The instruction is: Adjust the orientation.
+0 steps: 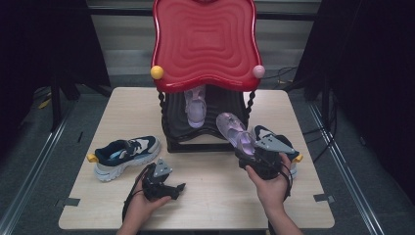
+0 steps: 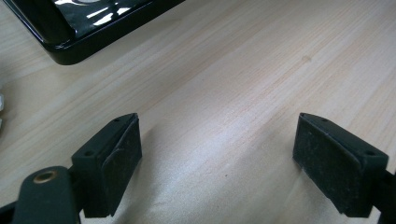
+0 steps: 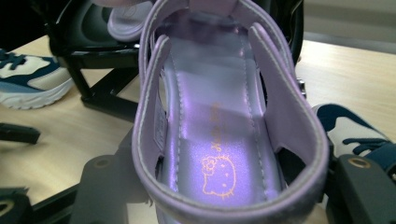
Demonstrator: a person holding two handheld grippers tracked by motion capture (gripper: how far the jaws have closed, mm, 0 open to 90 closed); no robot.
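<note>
My right gripper (image 1: 254,154) is raised off the desk (image 1: 215,196), wrist angled toward the black shoe rack (image 1: 205,132), its jaws clamped on the heel of the purple sandal (image 1: 234,129), toe pointing at the rack. My left gripper (image 1: 164,183) rests low near the desk's front edge, jaws wide apart and empty.

Lilac child's sandal (image 1: 236,131) — open-sided, cartoon cat face printed in gold on the insole (image 3: 218,172) — is held by its heel in the right gripper (image 1: 252,152), raised off the surface, toe pointing toward the black rack — tilted upward.
</note>
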